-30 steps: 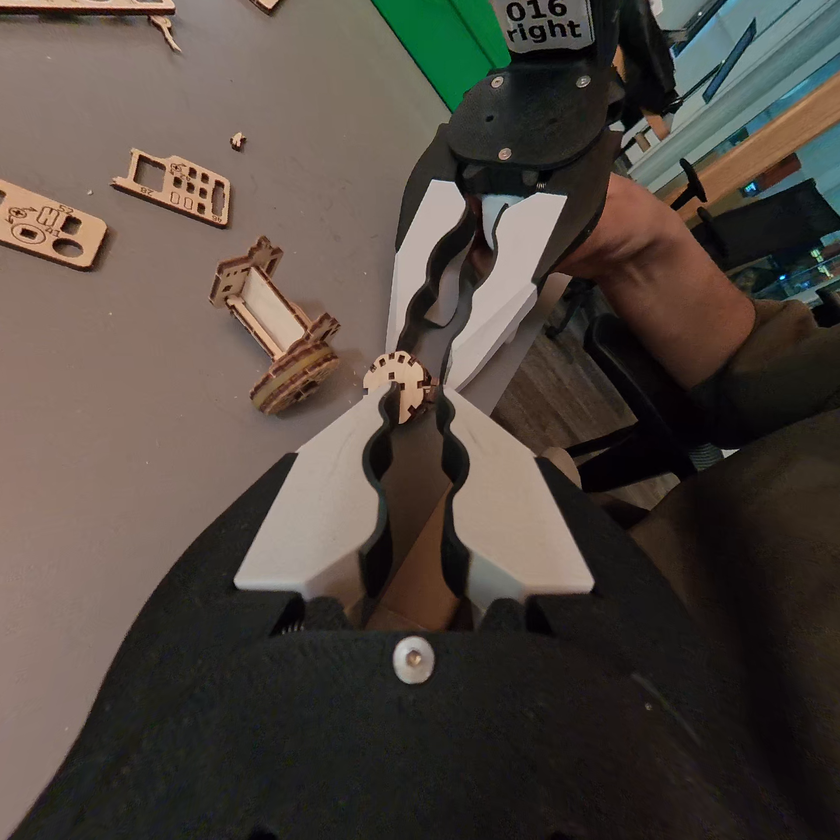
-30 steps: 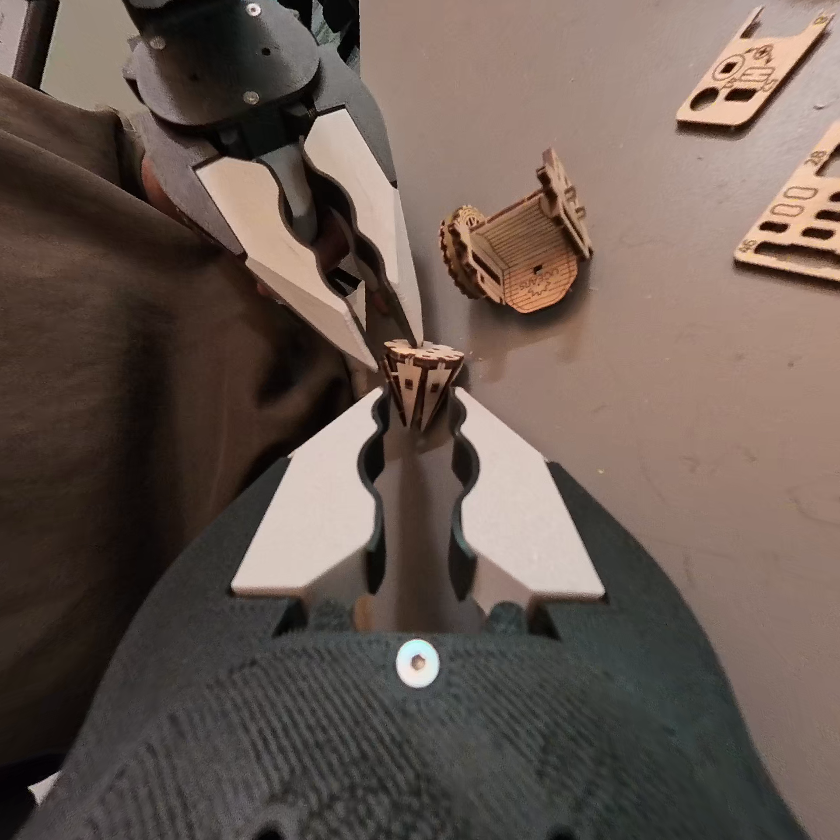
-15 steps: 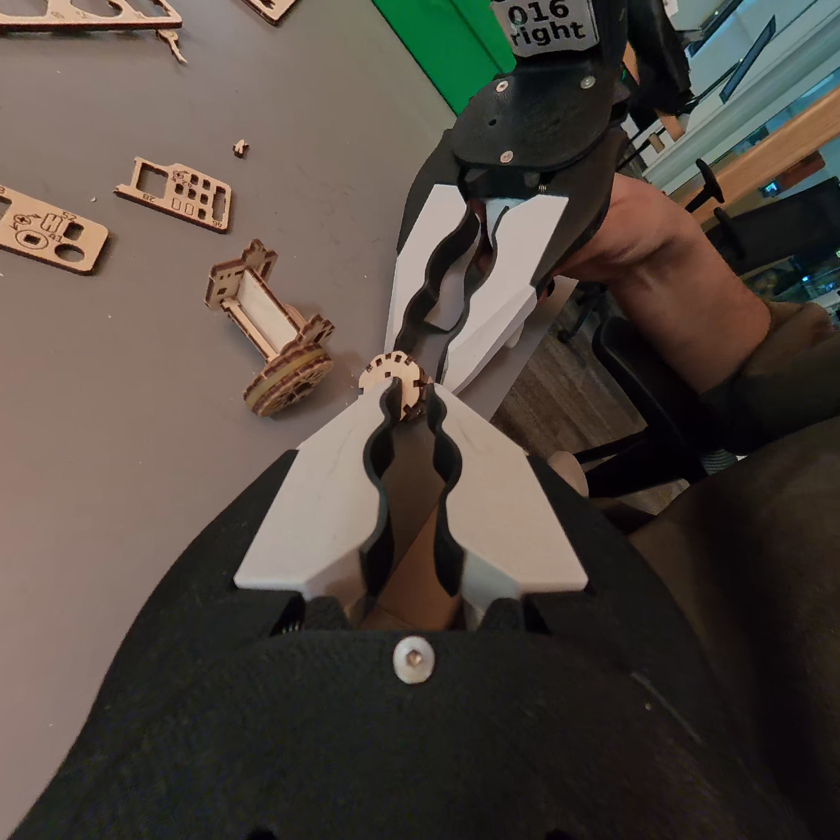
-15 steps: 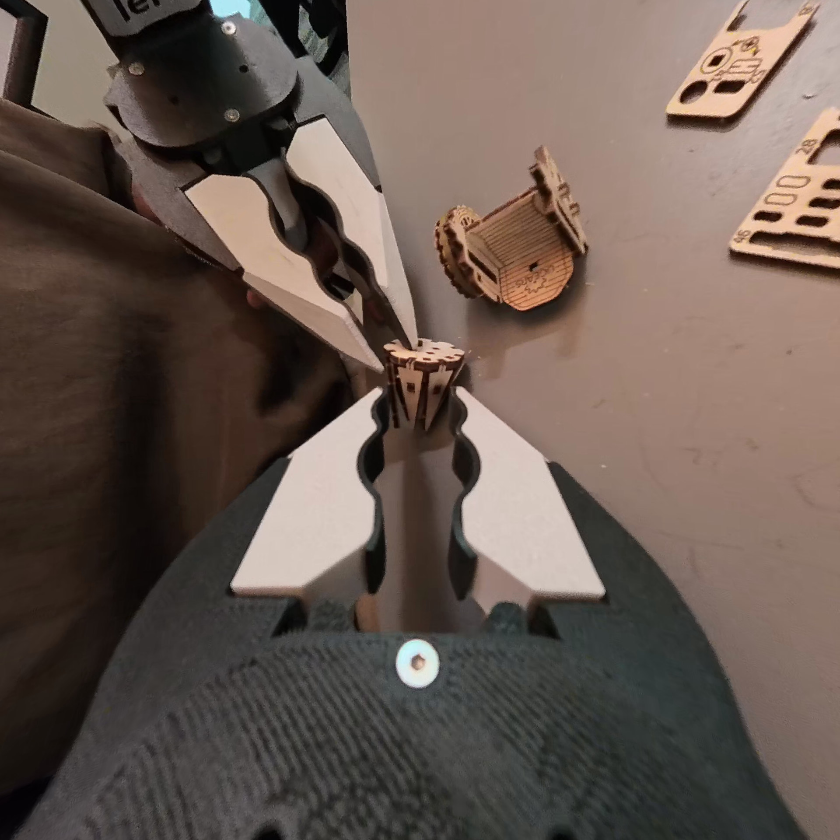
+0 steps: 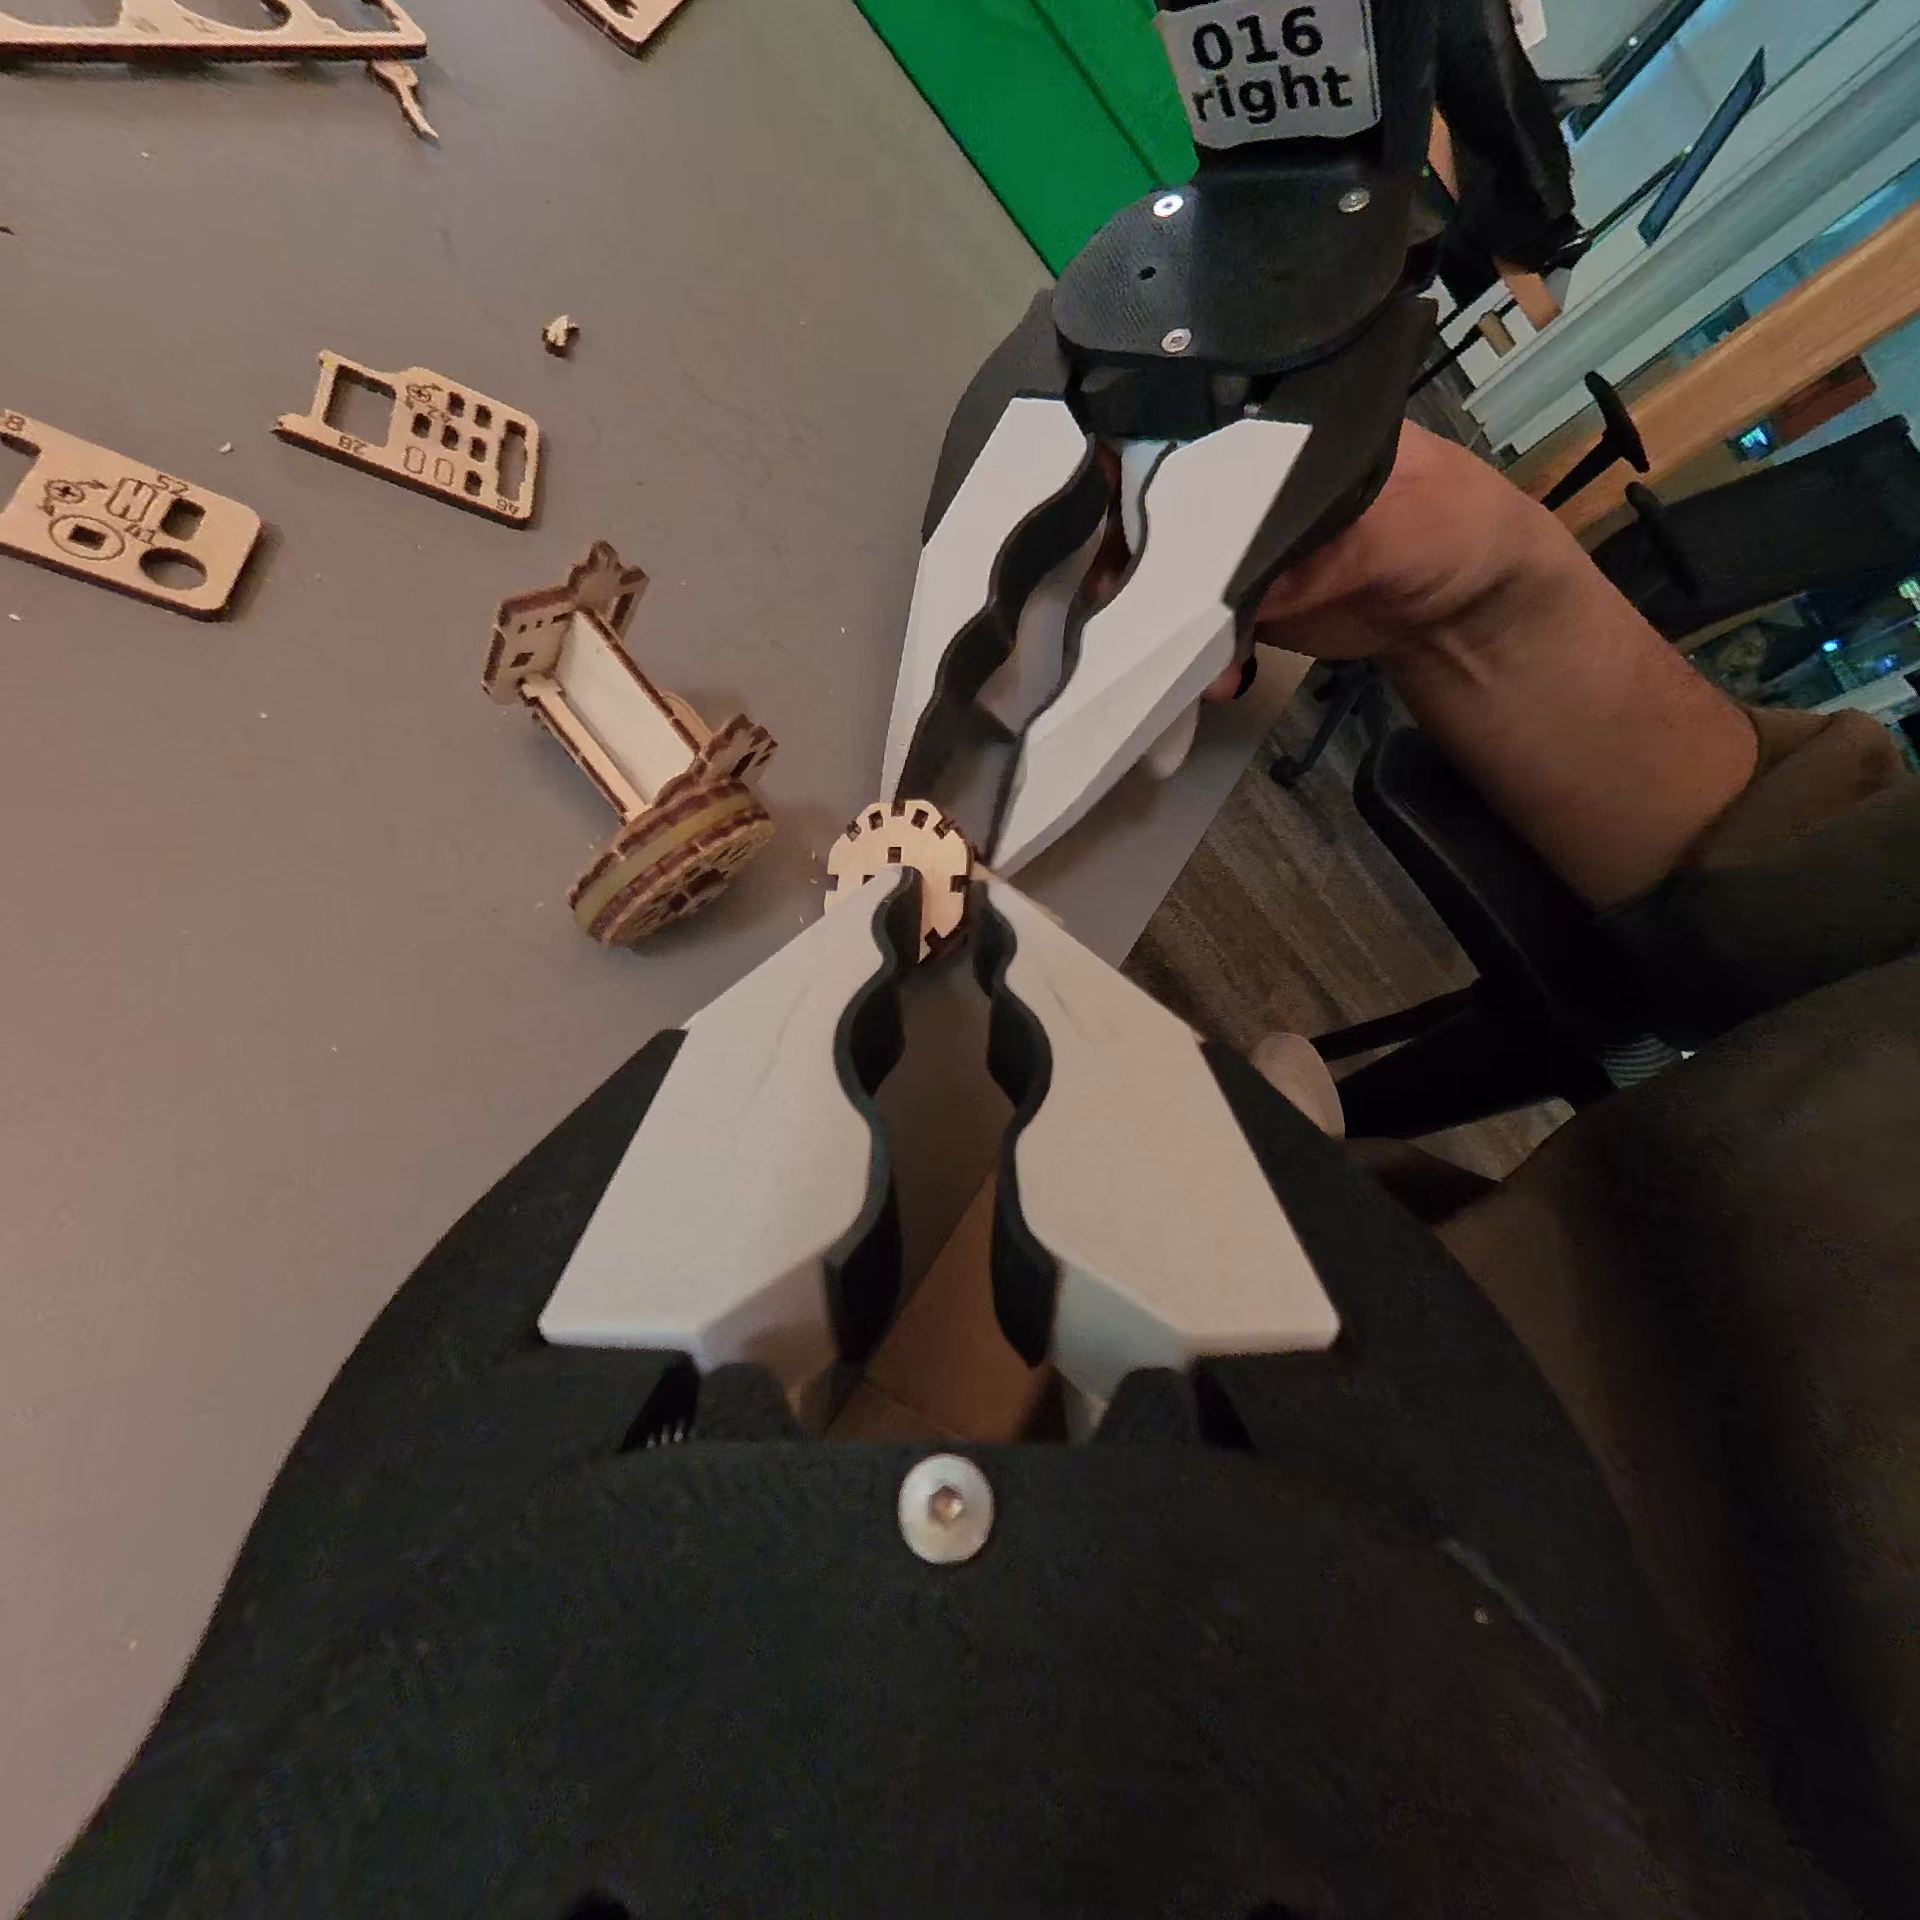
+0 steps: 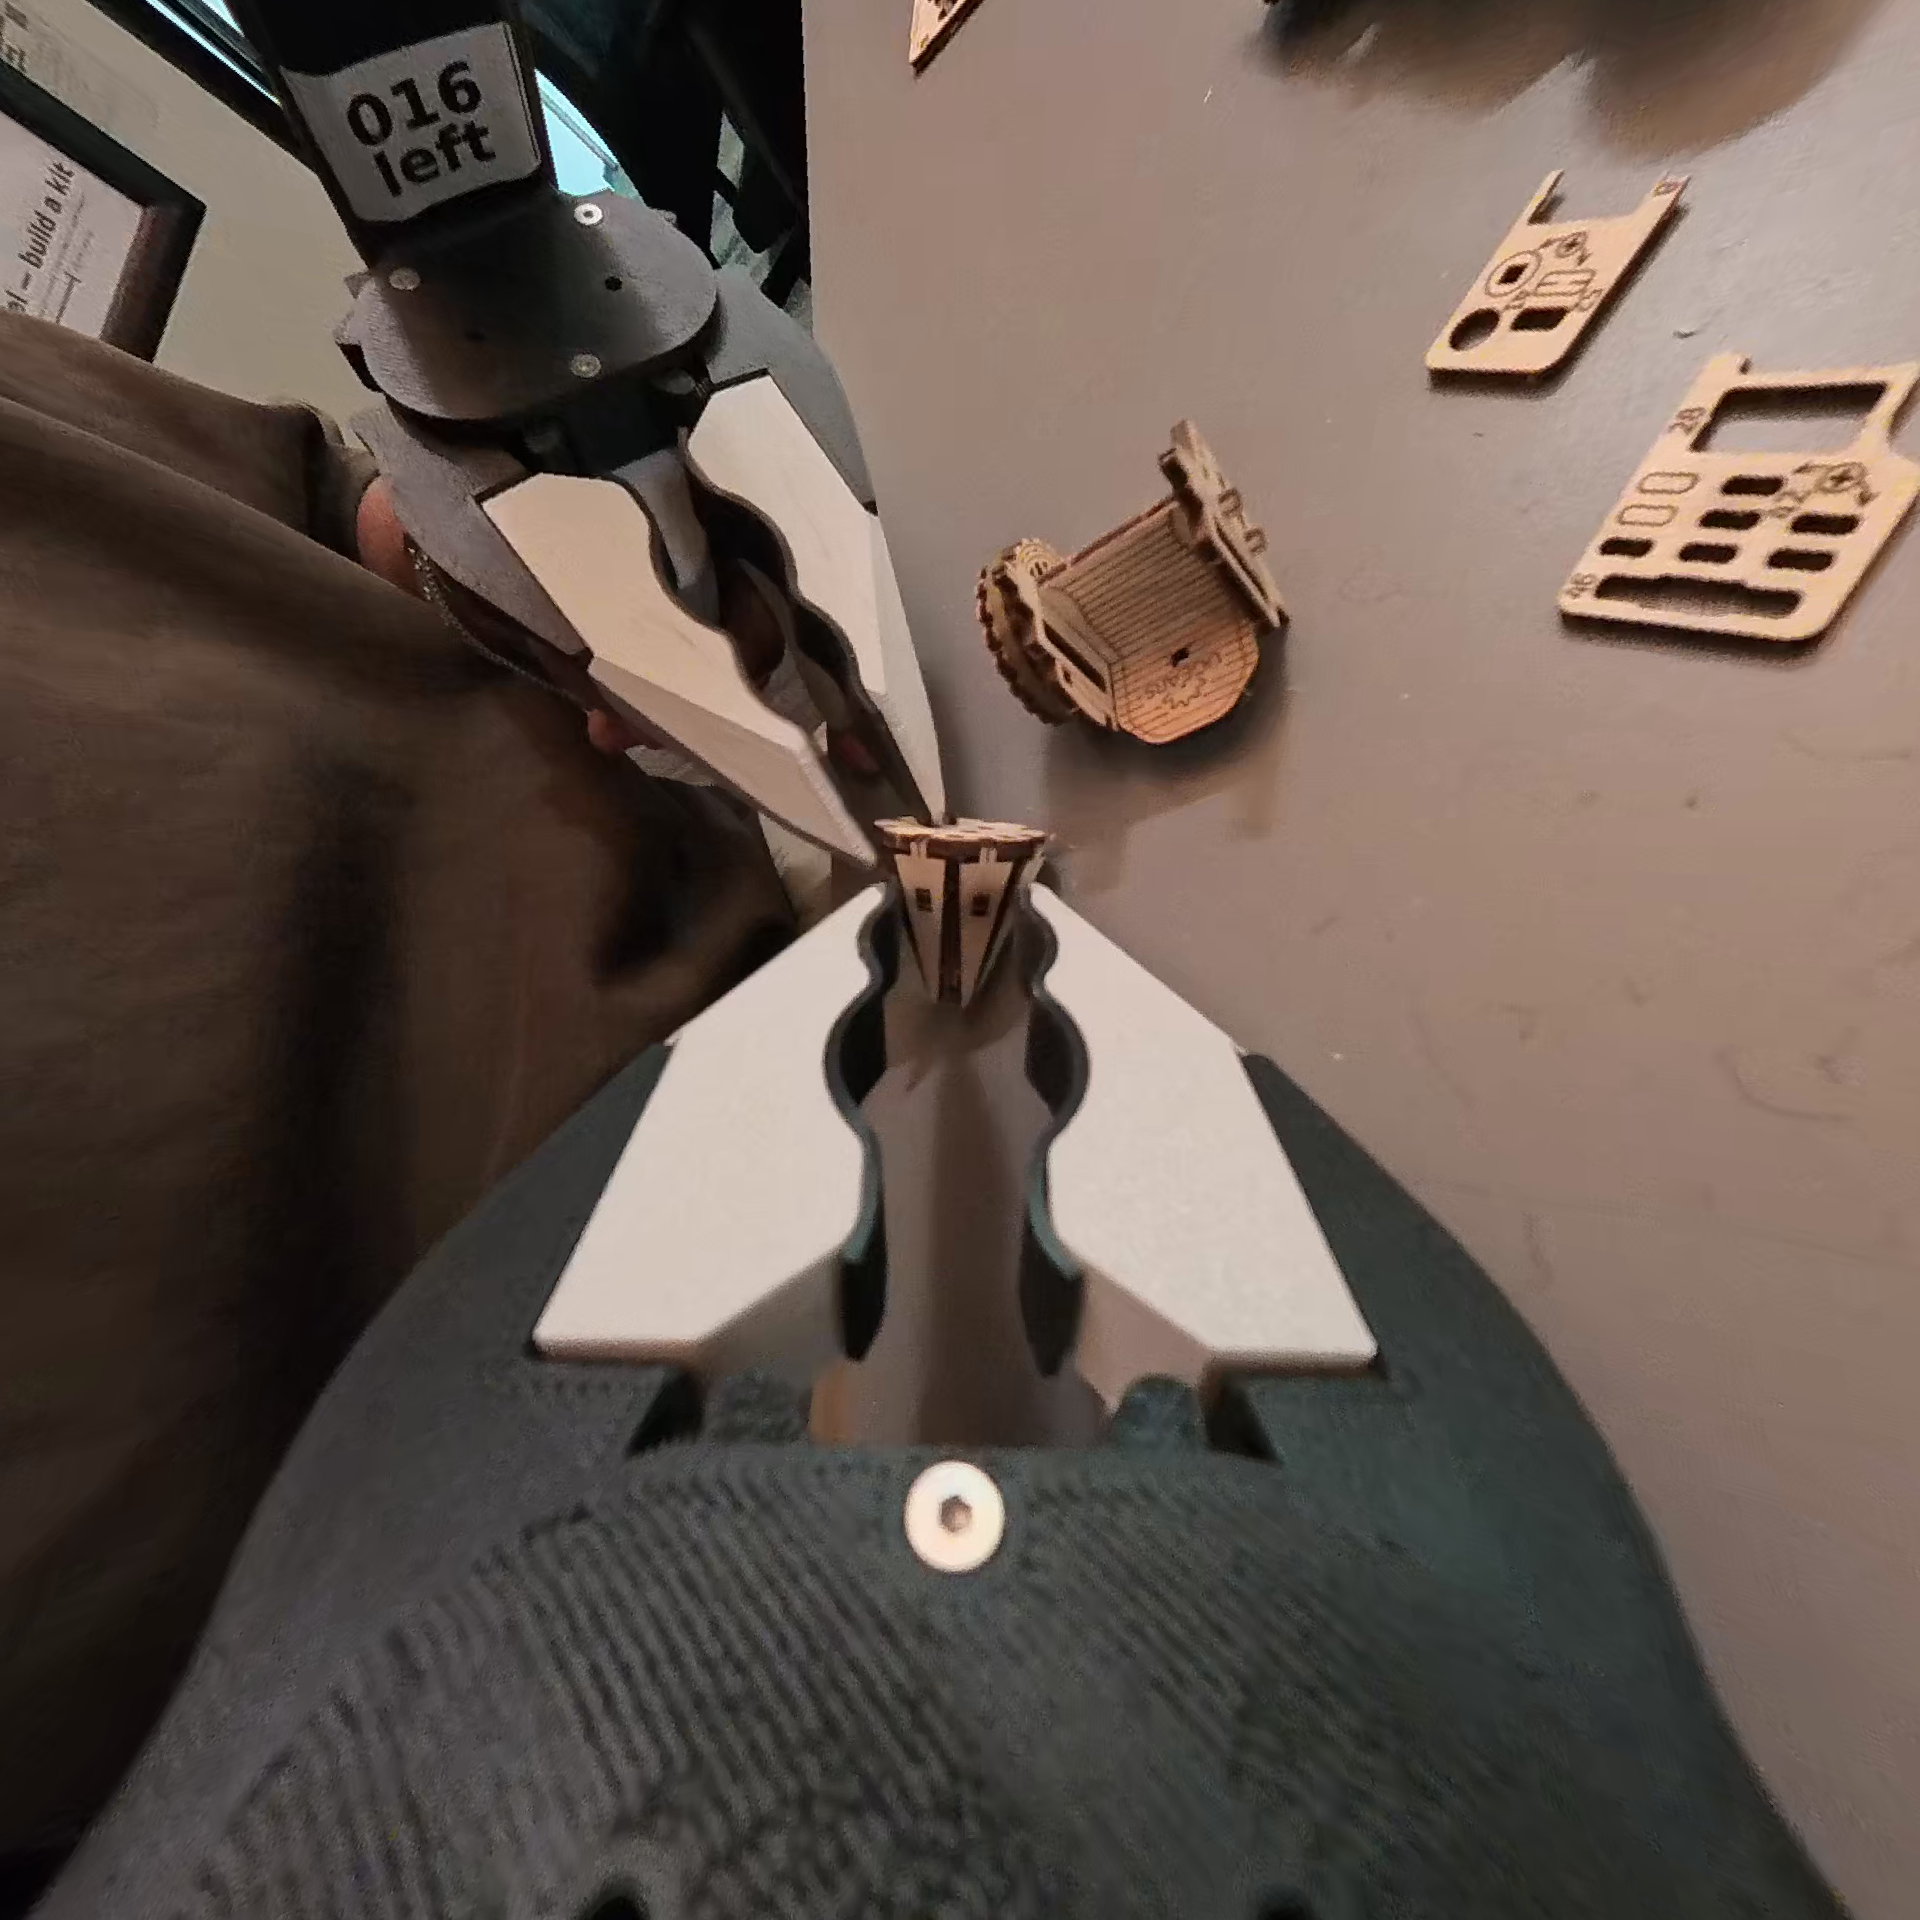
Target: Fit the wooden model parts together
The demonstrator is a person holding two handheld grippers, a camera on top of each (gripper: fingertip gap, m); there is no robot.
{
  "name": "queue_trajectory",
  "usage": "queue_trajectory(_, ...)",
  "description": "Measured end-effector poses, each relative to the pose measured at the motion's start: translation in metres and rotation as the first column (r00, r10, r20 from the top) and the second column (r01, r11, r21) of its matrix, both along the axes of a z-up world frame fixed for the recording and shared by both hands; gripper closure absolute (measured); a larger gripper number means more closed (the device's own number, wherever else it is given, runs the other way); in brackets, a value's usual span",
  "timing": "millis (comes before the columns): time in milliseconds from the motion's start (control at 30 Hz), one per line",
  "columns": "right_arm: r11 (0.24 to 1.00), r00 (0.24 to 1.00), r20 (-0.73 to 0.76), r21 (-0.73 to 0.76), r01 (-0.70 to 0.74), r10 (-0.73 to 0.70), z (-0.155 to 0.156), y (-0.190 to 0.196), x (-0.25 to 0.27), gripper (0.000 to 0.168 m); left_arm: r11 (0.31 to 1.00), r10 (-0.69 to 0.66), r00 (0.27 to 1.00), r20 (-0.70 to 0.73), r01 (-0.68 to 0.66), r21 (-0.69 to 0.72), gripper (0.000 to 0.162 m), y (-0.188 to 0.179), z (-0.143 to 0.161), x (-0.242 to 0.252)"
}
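Observation:
A small cone-shaped wooden part [image 6: 961, 914] with a notched disc [image 5: 899, 862] at its wide end is held in the air over the grey table's [image 5: 312, 935] near edge. My left gripper [image 5: 940, 904] is shut on the disc end. My right gripper [image 6: 961, 920] is shut on the ribbed cone body. Each gripper shows in the other's view, tips meeting at the part: the right gripper [image 5: 992, 857] comes in from above, the left gripper [image 6: 909, 831] from the upper left. A half-built wooden model with a gear base [image 5: 634, 748] lies on the table beside them and also shows in the right wrist view [image 6: 1132, 613].
Flat cut-out wooden sheets [image 5: 416, 447] [image 5: 125, 520] lie farther out on the table and also show in the right wrist view [image 6: 1745, 509] [image 6: 1548, 281]. More sheet pieces lie at the far edge [image 5: 208, 31]. A person's forearm [image 5: 1507, 675] and brown sleeve are close behind the grippers. The grippers are tip to tip, or close to it.
Both grippers keep their hold on the small part, which barely shifts. The two grippers have tilted a little relative to each other, so more of each one's body shows.

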State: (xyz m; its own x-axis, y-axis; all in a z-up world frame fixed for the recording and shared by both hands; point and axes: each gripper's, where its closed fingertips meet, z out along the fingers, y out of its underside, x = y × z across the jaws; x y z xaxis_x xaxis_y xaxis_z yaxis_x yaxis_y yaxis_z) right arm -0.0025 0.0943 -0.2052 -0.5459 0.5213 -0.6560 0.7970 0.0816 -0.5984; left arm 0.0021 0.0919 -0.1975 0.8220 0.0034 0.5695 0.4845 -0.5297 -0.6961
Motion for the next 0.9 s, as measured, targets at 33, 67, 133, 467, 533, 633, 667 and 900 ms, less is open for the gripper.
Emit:
queue_trajectory(33,1.0,1.0,0.004,-0.011,0.001,-0.001,0.001,-0.0005,0.0003,0.146,1.0,0.001,1.0,-0.004,-0.001,0.001,0.155,0.0001,-0.0001,-0.0002)
queue_trajectory(67,1.0,1.0,0.007,-0.023,-0.001,0.001,0.0018,-0.0011,0.0009,0.143,1.0,0.0,1.0,-0.006,0.0,0.0,0.155,0.0001,-0.0001,-0.0002)
queue_trajectory(133,1.0,1.0,0.008,-0.029,0.002,-0.002,0.0023,-0.0014,0.0012,0.142,1.0,-0.001,1.0,-0.007,0.001,0.0,0.155,0.0002,-0.0001,-0.0002)
queue_trajectory(467,1.0,1.0,0.009,-0.016,0.009,-0.009,0.0007,-0.0019,0.0006,0.143,1.0,0.0,1.0,-0.005,0.0,0.004,0.155,0.0005,0.0002,-0.0002)
queue_trajectory(533,1.0,1.0,0.013,-0.024,0.01,-0.01,0.0006,-0.0018,0.0008,0.143,1.0,0.002,1.0,-0.006,-0.002,0.004,0.155,0.0006,0.0001,-0.0001)
queue_trajectory(633,1.0,1.0,0.023,-0.024,0.009,-0.009,0.0003,-0.0015,0.0016,0.144,1.0,0.001,1.0,-0.006,-0.001,0.0,0.154,0.0008,0.0,0.0006)
queue_trajectory(667,1.0,0.999,0.034,-0.029,0.011,-0.01,0.0,-0.0011,0.0016,0.145,1.0,0.001,1.0,-0.005,-0.001,0.001,0.154,0.0009,0.0,0.0008)
queue_trajectory(900,1.0,1.0,-0.008,0.012,0.016,-0.016,0.0,-0.0017,0.0003,0.146,1.0,0.0,1.0,0.007,0.0,0.002,0.155,0.0005,0.0004,0.0009)
